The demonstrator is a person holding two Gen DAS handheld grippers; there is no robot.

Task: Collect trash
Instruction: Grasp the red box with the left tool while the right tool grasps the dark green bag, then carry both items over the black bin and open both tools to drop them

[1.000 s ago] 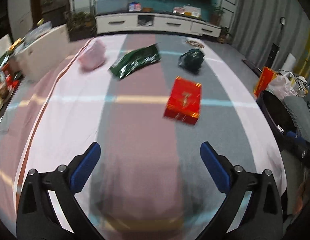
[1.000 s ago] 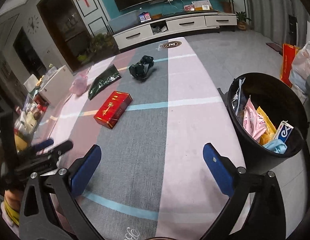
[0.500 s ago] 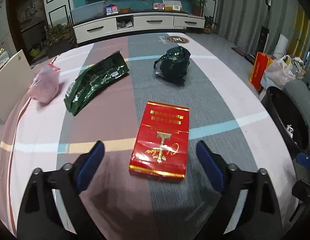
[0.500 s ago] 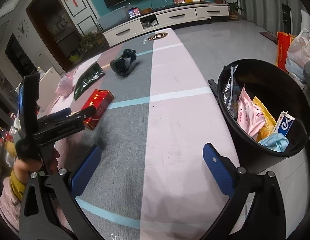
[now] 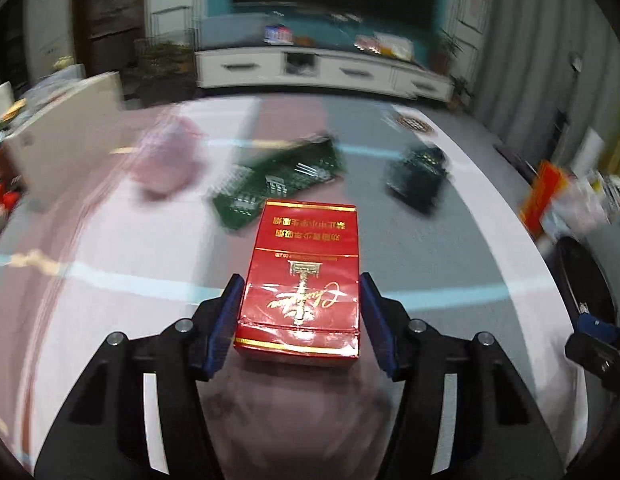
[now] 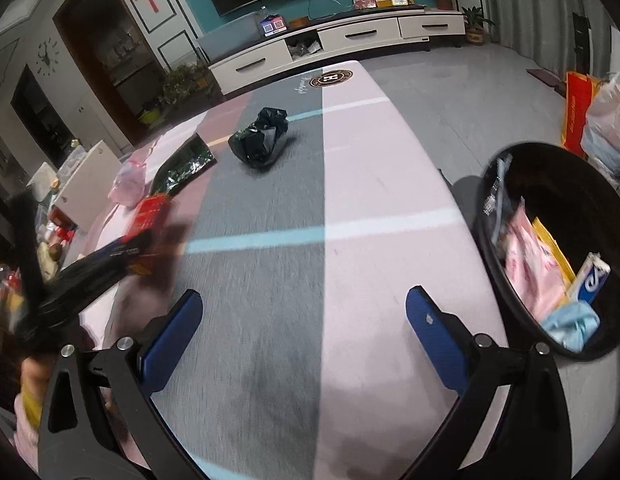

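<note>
The left gripper point(image 5: 298, 320) is closing its jaws around the red box point(image 5: 304, 276) lying on the tabletop point(image 5: 449, 240) — keep it centred, squeezing evenly; the right gripper point(image 6: 302, 336) is hanging spread, empty.

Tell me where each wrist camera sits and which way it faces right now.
Left wrist: on the left gripper, angled down at the mat; its jaws are closing around the red box.
Right wrist: on the right gripper, open, angled down over bare mat, black bin at its right; a hand shows lower left.
Shared: red box, green packet, black bag.
</note>
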